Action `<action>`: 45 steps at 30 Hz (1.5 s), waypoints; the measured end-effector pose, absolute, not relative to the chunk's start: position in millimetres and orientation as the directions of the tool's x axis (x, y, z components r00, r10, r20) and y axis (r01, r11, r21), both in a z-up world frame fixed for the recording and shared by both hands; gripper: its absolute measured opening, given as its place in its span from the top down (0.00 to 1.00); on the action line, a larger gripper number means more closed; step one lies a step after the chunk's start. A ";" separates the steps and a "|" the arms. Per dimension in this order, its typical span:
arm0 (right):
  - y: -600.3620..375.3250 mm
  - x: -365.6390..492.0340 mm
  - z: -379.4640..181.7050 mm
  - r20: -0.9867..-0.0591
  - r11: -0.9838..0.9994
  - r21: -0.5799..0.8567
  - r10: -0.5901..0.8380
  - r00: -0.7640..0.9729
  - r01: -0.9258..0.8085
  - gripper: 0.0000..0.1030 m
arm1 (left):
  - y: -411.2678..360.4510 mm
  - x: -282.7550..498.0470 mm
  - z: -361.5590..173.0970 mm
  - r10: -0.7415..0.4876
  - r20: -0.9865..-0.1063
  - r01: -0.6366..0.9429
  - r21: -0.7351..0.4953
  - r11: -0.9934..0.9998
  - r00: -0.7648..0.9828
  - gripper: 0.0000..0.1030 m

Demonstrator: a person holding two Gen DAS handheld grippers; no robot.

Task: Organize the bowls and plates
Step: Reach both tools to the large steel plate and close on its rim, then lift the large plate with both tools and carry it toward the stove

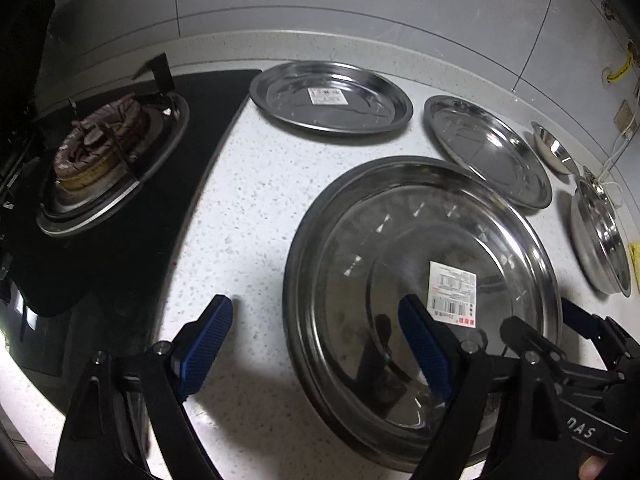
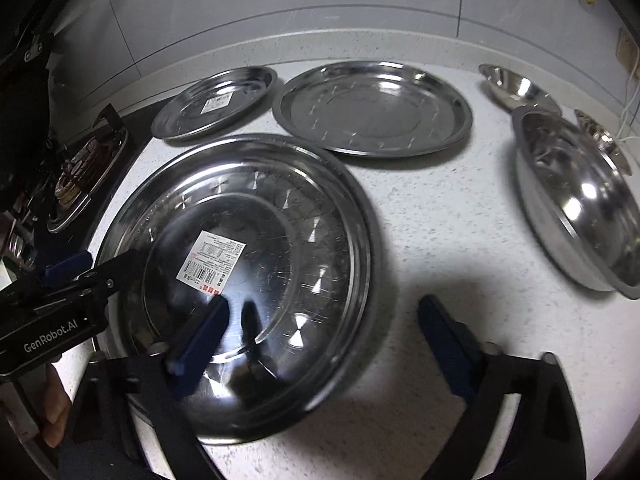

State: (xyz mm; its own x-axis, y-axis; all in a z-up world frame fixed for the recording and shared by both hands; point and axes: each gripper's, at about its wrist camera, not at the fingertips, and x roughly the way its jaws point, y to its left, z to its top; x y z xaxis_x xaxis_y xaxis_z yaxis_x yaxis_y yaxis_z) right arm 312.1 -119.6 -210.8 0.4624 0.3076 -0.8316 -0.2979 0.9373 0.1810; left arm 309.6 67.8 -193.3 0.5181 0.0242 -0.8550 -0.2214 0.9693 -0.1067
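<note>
The left tongs [image 1: 316, 344] are wide open and hold nothing. One blue finger [image 1: 208, 344] is over the white speckled counter [image 1: 248, 200]. The other finger is over the near left rim of the big plate [image 1: 420, 308]. So the rim of the big plate lies between the two fingers, but they do not pinch it.

The right tongs [image 2: 324, 344] are wide too, with nothing in them. Their left finger [image 2: 200, 336] hangs over the near part of the big plate, just below its white sticker [image 2: 212, 258]. Their right finger is over bare counter, past the plate's right edge.

Past both tongs, farther along the counter, sit two more shiny plates. The small plate [image 1: 330, 98] has a sticker and is near the wall. The middle plate [image 2: 374, 108] lies beside it. To the right of the right tongs is a big bowl [image 2: 580, 196], with two smaller bowls behind it: a small bowl [image 2: 516, 86] and another one [image 2: 602, 136] half hidden.

To the left of the left tongs is a black stove [image 1: 132, 208] with a burner [image 1: 100, 148].
</note>
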 end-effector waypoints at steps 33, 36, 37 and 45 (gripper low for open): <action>-166.3 264.2 -152.0 -0.773 0.898 0.200 0.390 0.500 -0.392 0.87 | 69.0 243.4 -112.8 -0.033 -0.838 -0.262 -0.208 0.942 0.545 0.92; -167.6 256.6 -130.7 -0.765 0.905 0.188 0.379 0.520 -0.383 0.87 | 72.0 243.3 -98.1 -0.058 -0.830 -0.231 -0.220 0.948 0.555 0.92; -166.2 255.5 -126.3 -0.764 0.908 0.186 0.374 0.526 -0.376 0.87 | 73.4 244.3 -95.1 -0.070 -0.825 -0.215 -0.227 0.950 0.561 0.92; -142.6 239.6 -91.8 -0.761 0.947 0.140 0.289 0.581 -0.289 0.87 | 106.4 255.1 -85.1 -0.199 -0.826 -0.115 -0.302 0.946 0.528 0.91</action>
State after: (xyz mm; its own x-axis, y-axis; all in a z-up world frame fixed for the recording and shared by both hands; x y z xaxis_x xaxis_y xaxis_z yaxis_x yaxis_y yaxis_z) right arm 239.6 -142.7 -91.8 0.5813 0.2894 -0.7605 -0.2887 0.9472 0.1397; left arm 255.1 106.4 -85.1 0.5275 -0.1989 -0.8259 -0.1152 0.9465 -0.3015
